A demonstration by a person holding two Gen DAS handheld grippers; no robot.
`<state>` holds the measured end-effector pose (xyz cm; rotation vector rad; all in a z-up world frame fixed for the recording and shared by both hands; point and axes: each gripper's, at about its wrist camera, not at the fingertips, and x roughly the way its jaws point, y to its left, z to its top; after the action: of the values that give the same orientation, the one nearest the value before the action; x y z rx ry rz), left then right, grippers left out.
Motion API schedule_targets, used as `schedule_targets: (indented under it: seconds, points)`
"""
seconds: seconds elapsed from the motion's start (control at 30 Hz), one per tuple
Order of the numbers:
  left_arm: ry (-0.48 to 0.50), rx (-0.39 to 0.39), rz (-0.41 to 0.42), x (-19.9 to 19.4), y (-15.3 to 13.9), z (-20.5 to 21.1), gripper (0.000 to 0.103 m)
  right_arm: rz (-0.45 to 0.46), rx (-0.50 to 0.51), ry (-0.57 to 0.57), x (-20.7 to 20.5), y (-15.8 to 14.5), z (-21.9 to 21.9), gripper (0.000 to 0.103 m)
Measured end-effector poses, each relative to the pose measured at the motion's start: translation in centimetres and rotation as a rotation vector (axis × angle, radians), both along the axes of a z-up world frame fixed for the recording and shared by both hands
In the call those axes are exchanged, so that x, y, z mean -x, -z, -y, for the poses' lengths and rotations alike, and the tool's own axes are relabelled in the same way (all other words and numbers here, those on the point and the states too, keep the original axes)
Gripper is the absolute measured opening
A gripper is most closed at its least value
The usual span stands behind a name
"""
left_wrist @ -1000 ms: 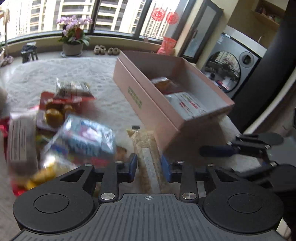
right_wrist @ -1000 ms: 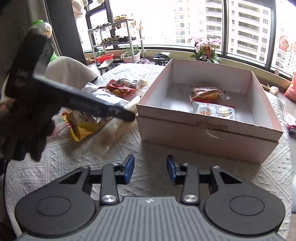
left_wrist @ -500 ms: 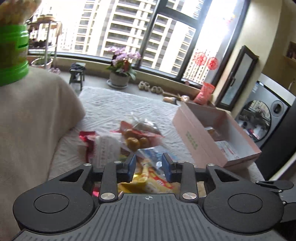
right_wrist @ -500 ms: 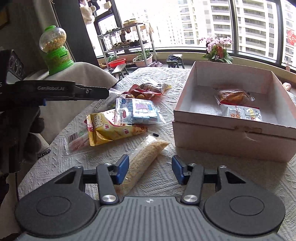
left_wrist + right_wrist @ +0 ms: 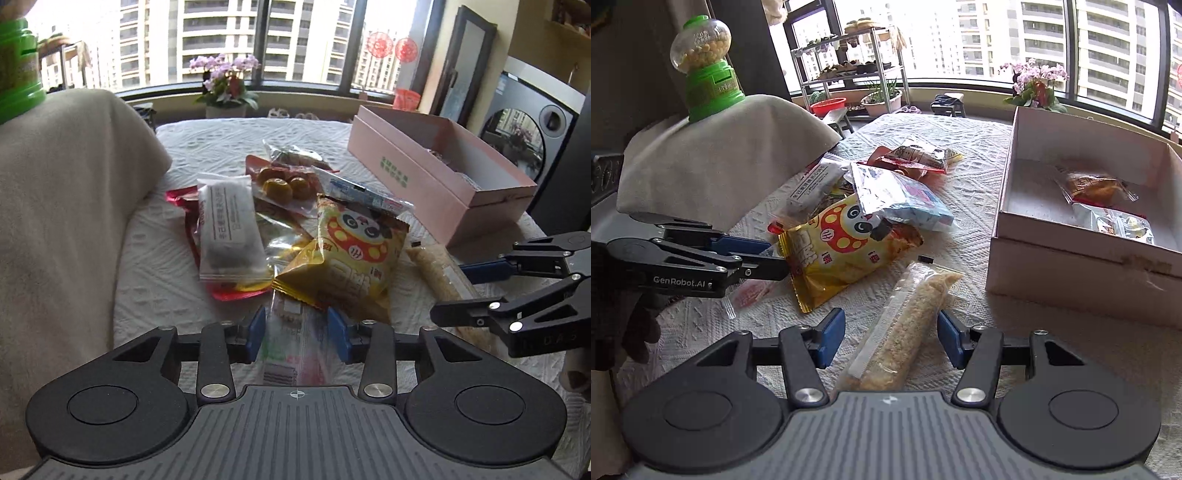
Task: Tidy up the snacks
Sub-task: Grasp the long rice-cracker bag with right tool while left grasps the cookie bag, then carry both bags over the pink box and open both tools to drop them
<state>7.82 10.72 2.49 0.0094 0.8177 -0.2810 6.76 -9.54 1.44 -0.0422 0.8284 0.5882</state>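
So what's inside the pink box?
Two snack packets lie inside the pink box: an orange-brown pastry packet and a silvery packet beside it. The near wall hides the floor right behind it.

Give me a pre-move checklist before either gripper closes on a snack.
1. Right gripper straddles the long crumb bar: ok; jaws opening, pads not touching it.
2. Left gripper lined up on the clear flat packet: ok; jaws opening, pads not pressing it.
3. Room in the pink box: ok; two packets at its right side, bare floor on the left.
4. Crumb bar free of other snacks: ok; it lies alone beside the yellow panda bag.
5. Clear packet free to lift: not ok; its far end runs under the panda bag.
6. Grippers clear of each other: ok.
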Motion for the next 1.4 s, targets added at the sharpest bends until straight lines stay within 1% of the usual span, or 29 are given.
schedule_targets:
  seconds: [0.1, 0.13, 0.17, 0.2, 0.23, 0.27, 0.3, 0.37, 0.43, 0.5, 0.53, 0.6, 0.63, 0.7, 0.73, 0.77, 0.9, 1.0, 1.03, 1.07, 1.13, 1.23, 1.3, 1.4]
  points:
    - [0.043, -0.024, 0.015, -0.7, 0.4, 1.2, 0.044, 0.012, 0.018, 0.021, 0.1, 0.3, -0.3, 0.055]
    - [0.050, -0.029, 0.020, -0.9, 0.4, 1.5, 0.045, 0.010, 0.019, 0.023, 0.2, 0.2, -0.2, 0.052]
    - [0.052, -0.034, 0.026, -1.1, 0.5, 1.7, 0.047, 0.009, 0.021, 0.023, 0.4, 0.2, 0.0, 0.045]
    - [0.053, -0.041, 0.031, -1.3, 0.6, 1.8, 0.048, 0.006, 0.024, 0.019, 0.6, 0.1, 0.3, 0.042]
    - [0.052, -0.043, 0.033, -1.3, 0.6, 1.9, 0.048, 0.004, 0.024, 0.010, 0.8, 0.0, 0.5, 0.035]
    - [0.054, -0.043, 0.032, -1.3, 0.7, 1.9, 0.045, -0.001, 0.024, 0.001, 1.2, -0.1, 0.9, 0.030]
    - [0.060, -0.044, 0.031, -1.1, 0.7, 1.9, 0.045, -0.002, 0.029, 0.001, 1.5, -0.1, 1.3, 0.029]
    - [0.087, -0.049, 0.016, -0.2, 0.6, 2.1, 0.041, 0.005, 0.043, 0.003, 2.3, -0.2, 2.2, 0.029]
    - [0.119, -0.041, -0.011, 1.3, 0.3, 2.4, 0.040, 0.007, 0.053, 0.012, 3.0, -0.1, 3.1, 0.029]
    - [0.170, -0.022, -0.041, 3.0, 0.1, 3.0, 0.035, 0.003, 0.054, 0.021, 3.9, -0.3, 4.4, 0.029]
    - [0.209, -0.007, -0.059, 4.1, 0.0, 3.5, 0.030, -0.002, 0.056, 0.025, 4.3, -0.3, 4.9, 0.029]
    - [0.248, -0.001, -0.073, 5.5, 0.1, 4.6, 0.030, -0.004, 0.063, 0.027, 5.2, -0.3, 5.8, 0.029]
    - [0.255, -0.017, -0.067, 5.9, 0.2, 5.2, 0.032, -0.004, 0.067, 0.026, 5.6, -0.3, 6.3, 0.029]
    - [0.255, -0.066, -0.046, 6.2, 0.5, 6.7, 0.033, 0.007, 0.081, 0.026, 6.3, -0.2, 6.6, 0.029]
    - [0.246, -0.076, -0.038, 6.1, 0.5, 7.0, 0.033, 0.014, 0.088, 0.027, 6.4, -0.2, 6.7, 0.029]
    - [0.232, -0.069, -0.040, 5.8, 0.5, 7.1, 0.033, 0.019, 0.094, 0.031, 6.4, -0.1, 6.7, 0.030]
    - [0.155, 0.013, -0.071, 4.2, 0.6, 6.4, 0.033, 0.029, 0.094, 0.056, 5.4, 0.2, 6.1, 0.038]
    - [0.132, 0.019, -0.086, 3.9, 0.3, 6.6, 0.026, 0.032, 0.077, 0.070, 4.2, 0.3, 5.6, 0.039]
    - [0.129, 0.031, -0.093, 4.1, 0.3, 6.8, 0.023, 0.031, 0.080, 0.068, 4.1, 0.3, 5.4, 0.036]
    - [0.132, 0.048, -0.104, 4.3, 0.2, 6.9, 0.021, 0.031, 0.091, 0.055, 4.2, 0.2, 5.3, 0.029]
    - [0.163, 0.089, -0.116, 5.1, 0.0, 7.6, 0.018, 0.028, 0.088, 0.042, 4.8, -0.2, 5.8, 0.028]
    - [0.226, 0.137, -0.055, 6.4, -1.9, 9.4, 0.018, 0.031, 0.054, 0.050, 6.2, -1.5, 7.9, 0.028]
    - [0.251, 0.171, 0.020, 6.1, -4.3, 10.3, 0.017, 0.070, 0.028, 0.084, 7.0, -3.3, 9.9, 0.028]
    - [0.247, 0.192, 0.148, 4.3, -7.9, 11.4, 0.017, 0.159, -0.029, 0.165, 7.4, -7.3, 13.2, 0.028]
